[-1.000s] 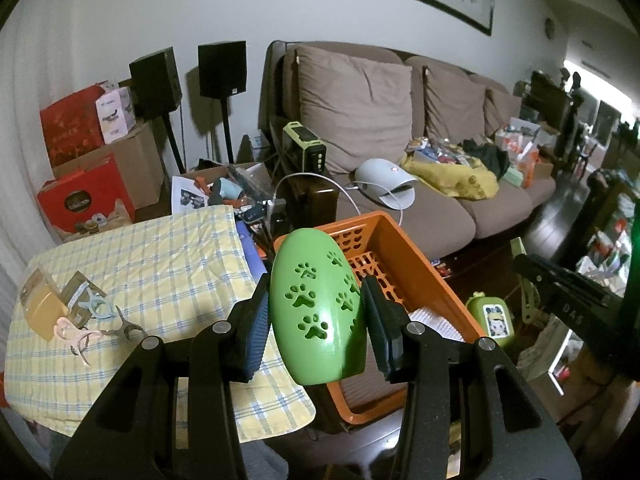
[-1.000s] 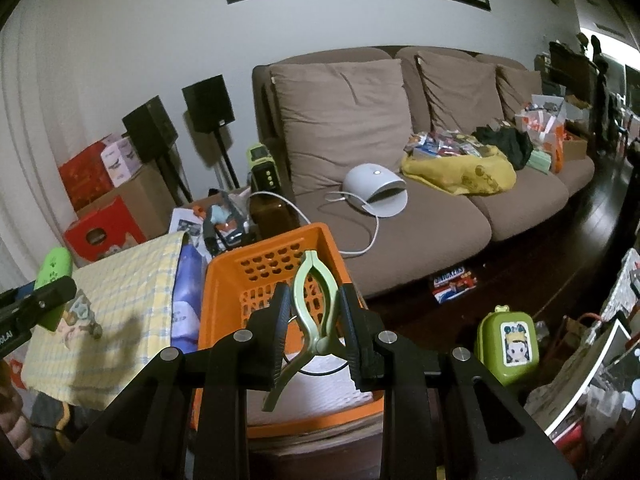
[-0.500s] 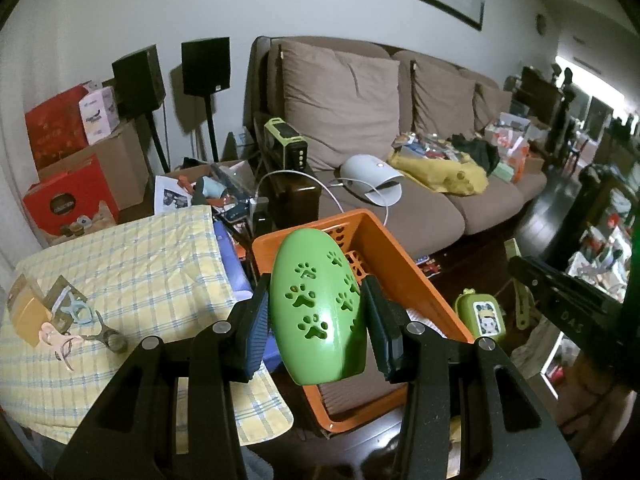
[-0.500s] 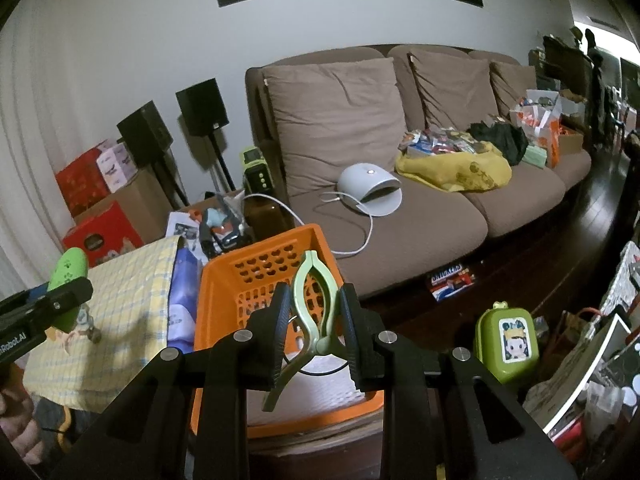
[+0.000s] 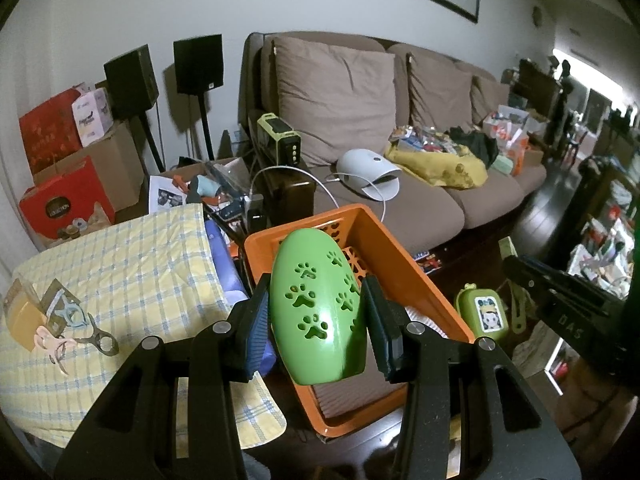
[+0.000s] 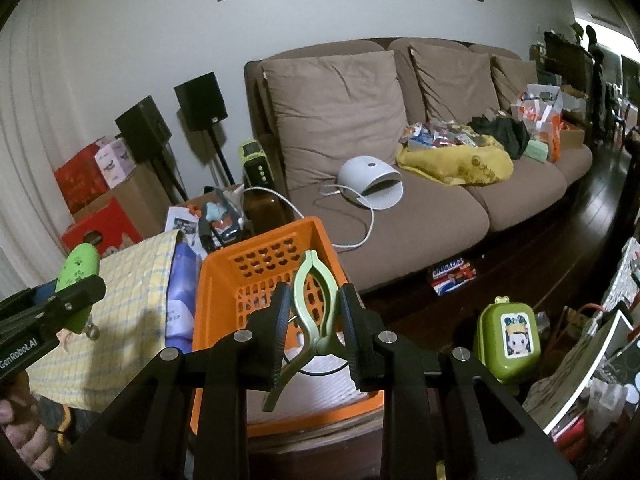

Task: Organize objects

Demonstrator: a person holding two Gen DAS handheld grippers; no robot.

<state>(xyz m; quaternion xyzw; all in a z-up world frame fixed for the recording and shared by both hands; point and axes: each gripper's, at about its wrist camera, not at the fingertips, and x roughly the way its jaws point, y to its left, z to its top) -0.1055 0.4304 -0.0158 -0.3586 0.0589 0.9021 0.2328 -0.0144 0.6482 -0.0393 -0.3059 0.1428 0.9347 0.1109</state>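
My left gripper (image 5: 318, 312) is shut on a green oval case with paw-print cutouts (image 5: 316, 308), held just above the near left part of the orange basket (image 5: 404, 264). In the right wrist view that green case (image 6: 78, 276) shows at the far left, over the checked cloth. My right gripper (image 6: 314, 316) is shut on a pale green clothes peg (image 6: 310, 312), upright over the orange basket (image 6: 224, 268). The basket's floor holds a white ribbed sheet (image 6: 320, 392).
A yellow checked cloth (image 5: 120, 264) covers the table left of the basket, with small tools and a card box (image 5: 48, 320) on it. A green lunch box (image 6: 510, 334) stands on the dark floor to the right. The brown sofa (image 6: 400, 200) lies behind, with clutter.
The left gripper with the green case has drifted right, from the cloth's edge to over the basket. The right gripper and its peg have kept still.
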